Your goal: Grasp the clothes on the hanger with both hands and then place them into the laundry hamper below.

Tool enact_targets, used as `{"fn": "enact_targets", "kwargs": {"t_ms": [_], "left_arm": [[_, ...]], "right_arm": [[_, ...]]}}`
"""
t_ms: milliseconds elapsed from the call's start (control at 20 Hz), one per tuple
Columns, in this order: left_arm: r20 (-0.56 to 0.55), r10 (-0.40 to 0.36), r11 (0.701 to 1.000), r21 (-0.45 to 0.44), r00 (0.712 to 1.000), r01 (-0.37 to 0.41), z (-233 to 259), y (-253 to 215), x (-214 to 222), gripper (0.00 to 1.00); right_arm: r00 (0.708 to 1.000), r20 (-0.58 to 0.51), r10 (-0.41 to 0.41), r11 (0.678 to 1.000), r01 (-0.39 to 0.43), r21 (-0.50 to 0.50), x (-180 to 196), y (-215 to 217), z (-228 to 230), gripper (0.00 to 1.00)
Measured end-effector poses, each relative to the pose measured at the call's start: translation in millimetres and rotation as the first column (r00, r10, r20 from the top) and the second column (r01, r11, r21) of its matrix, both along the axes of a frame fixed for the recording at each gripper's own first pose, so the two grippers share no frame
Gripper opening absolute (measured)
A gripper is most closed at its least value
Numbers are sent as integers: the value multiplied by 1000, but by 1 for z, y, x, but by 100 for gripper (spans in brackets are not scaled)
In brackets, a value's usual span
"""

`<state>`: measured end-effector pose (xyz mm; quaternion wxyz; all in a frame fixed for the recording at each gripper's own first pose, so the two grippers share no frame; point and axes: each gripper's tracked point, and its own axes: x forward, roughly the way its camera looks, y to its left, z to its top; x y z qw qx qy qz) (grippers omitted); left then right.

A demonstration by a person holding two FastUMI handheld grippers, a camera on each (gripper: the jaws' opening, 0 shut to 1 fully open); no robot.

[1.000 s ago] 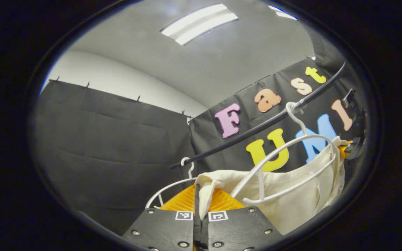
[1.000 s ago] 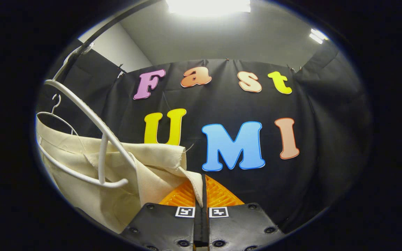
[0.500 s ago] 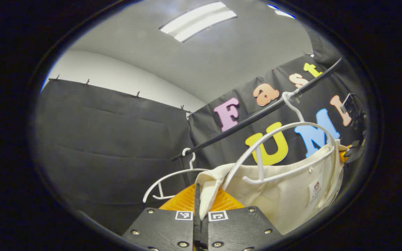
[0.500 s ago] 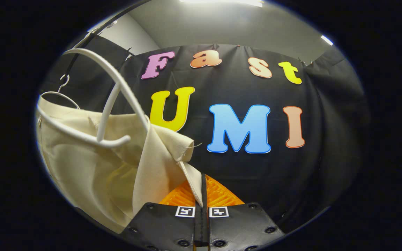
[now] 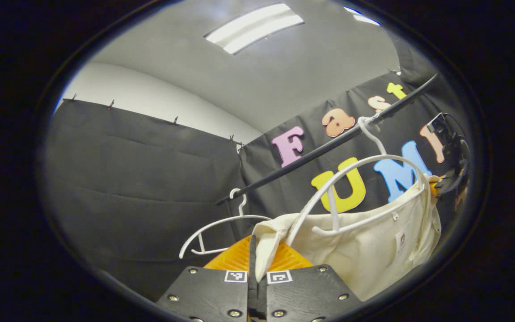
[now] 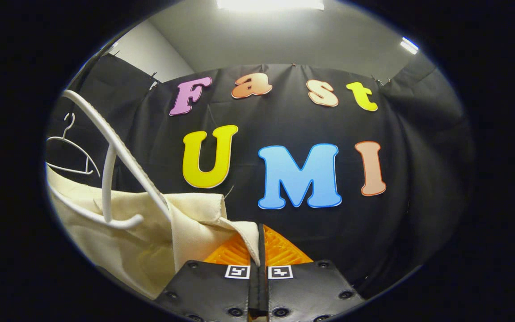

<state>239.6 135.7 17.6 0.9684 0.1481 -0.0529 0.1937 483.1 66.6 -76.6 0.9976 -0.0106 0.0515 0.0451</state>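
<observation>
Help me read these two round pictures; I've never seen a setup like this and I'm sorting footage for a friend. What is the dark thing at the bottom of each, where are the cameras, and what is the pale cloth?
No robot arm here: a person holds a two-finger gripper in each hand, and a fisheye camera rides on each, looking along its fingers.

In the left gripper view, the left gripper sits at the bottom, shut on one corner of a cream garment. In the right gripper view, the right gripper pinches the opposite corner.

The garment hangs on a white hanger, hooked over a black rail. A second, bare hanger hangs farther along.

Both cameras point upward, toward the ceiling lights and the black cloth wall.
</observation>
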Motion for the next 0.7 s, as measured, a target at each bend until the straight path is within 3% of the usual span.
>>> {"fn": "enact_targets", "kwargs": {"t_ms": [400, 700], "left_arm": [[1, -82, 996, -41, 997, 82, -9, -6, 13, 1], [-14, -100, 995, -8, 995, 100, -28, -18, 17, 0]], "right_arm": [[994, 108, -22, 999, 17, 44, 27, -16, 21, 0], [999, 14, 34, 999, -35, 30, 20, -6, -31, 0]]}}
